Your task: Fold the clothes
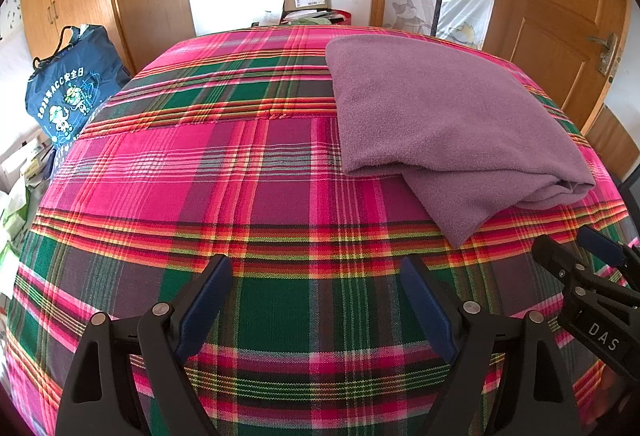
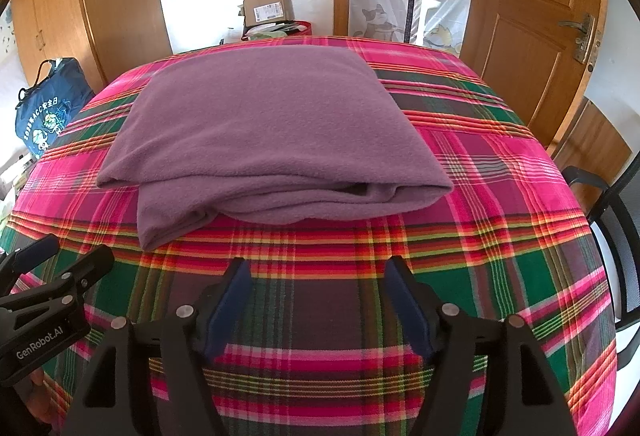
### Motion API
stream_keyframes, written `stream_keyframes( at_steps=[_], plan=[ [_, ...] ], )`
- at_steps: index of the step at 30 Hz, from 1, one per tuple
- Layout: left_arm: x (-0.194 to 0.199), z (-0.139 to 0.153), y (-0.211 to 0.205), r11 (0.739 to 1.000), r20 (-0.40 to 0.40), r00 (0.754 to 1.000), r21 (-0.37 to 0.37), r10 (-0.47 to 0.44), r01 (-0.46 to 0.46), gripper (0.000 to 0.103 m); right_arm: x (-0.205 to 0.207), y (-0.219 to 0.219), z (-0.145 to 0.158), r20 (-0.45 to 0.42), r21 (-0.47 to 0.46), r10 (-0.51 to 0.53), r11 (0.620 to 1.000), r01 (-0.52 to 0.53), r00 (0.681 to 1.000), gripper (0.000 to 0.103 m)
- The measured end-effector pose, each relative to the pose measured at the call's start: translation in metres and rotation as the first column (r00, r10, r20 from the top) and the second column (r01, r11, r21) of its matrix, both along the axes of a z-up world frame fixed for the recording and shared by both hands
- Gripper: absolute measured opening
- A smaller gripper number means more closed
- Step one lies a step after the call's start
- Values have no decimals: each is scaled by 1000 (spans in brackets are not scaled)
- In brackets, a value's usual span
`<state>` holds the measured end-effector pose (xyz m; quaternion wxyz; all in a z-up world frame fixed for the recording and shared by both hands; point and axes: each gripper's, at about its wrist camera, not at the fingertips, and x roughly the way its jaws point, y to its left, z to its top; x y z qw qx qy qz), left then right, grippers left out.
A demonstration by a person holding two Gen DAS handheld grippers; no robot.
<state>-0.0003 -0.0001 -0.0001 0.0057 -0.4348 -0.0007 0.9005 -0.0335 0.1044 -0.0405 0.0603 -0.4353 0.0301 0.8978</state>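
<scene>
With both the left gripper [image 1: 316, 276] and right gripper [image 2: 318, 276] spread and empty, the purple cloth [image 2: 264, 139], folded on the plaid bench [image 2: 500, 215], could slump open if its loose lower corner is snagged.

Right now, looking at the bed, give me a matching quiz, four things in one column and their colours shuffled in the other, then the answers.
Things:
1. folded cloth
2. bag
3. door
4. box

Colours:
A. dark blue with printed figures
B. cardboard brown with a white label
C. plain purple
D. varnished orange-brown wood

Pairs: 1-C, 2-A, 3-D, 4-B
</scene>
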Motion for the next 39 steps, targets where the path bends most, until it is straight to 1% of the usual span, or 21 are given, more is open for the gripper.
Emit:
stream_keyframes(
  at_steps=[2,6,39],
  plan=[
    [-1,0,0,1000,0,1000,1,0,0,87,-1,-1,0,1,-1,4,1000,-4,1000,74],
    [-2,0,-1,1000,-1,1000,1,0,0,87,-2,-3,-1,3,-2,12,1000,-12,1000,78],
    [-1,1,1,1000,2,1000,1,-8,8,89,-3,1,-2,6,2,13,1000,-13,1000,79]
  ],
)
